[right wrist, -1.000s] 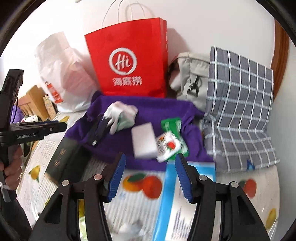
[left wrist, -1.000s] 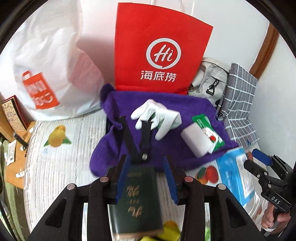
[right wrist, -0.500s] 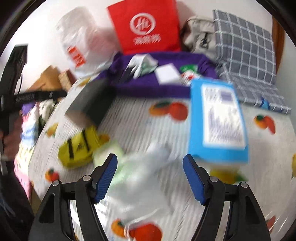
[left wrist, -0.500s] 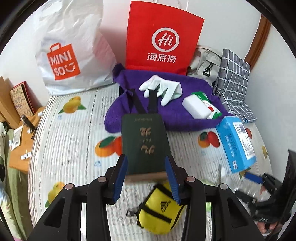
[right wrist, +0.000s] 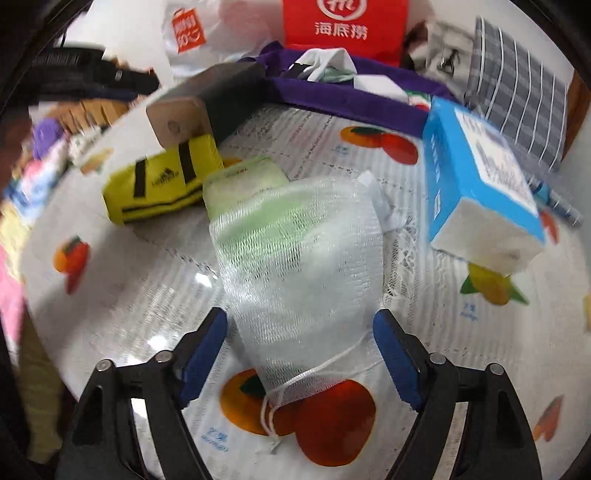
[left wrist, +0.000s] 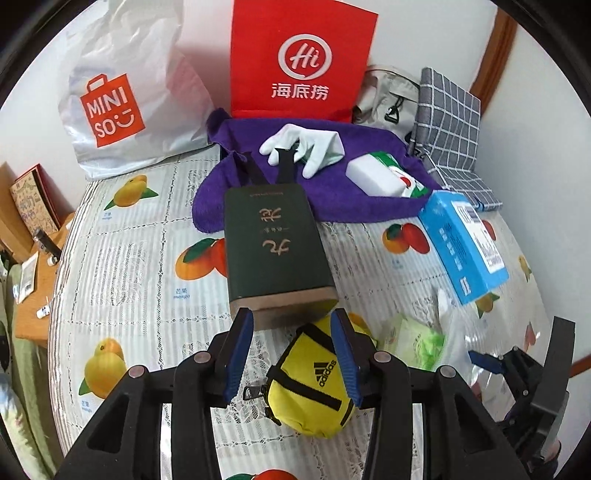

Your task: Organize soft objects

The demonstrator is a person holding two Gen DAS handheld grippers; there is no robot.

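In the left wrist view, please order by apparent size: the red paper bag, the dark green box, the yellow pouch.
1. red paper bag
2. dark green box, though nearness makes this unsure
3. yellow pouch

In front of me a fruit-printed tablecloth covers the table up to a plain white wall. A brown wooden door frame runs up the right side. An orange wooden cabinet stands at left. Daylight is soft and even.

Yellow pouch, dark green box, purple cloth, seemingly pale-green pack in white mesh.
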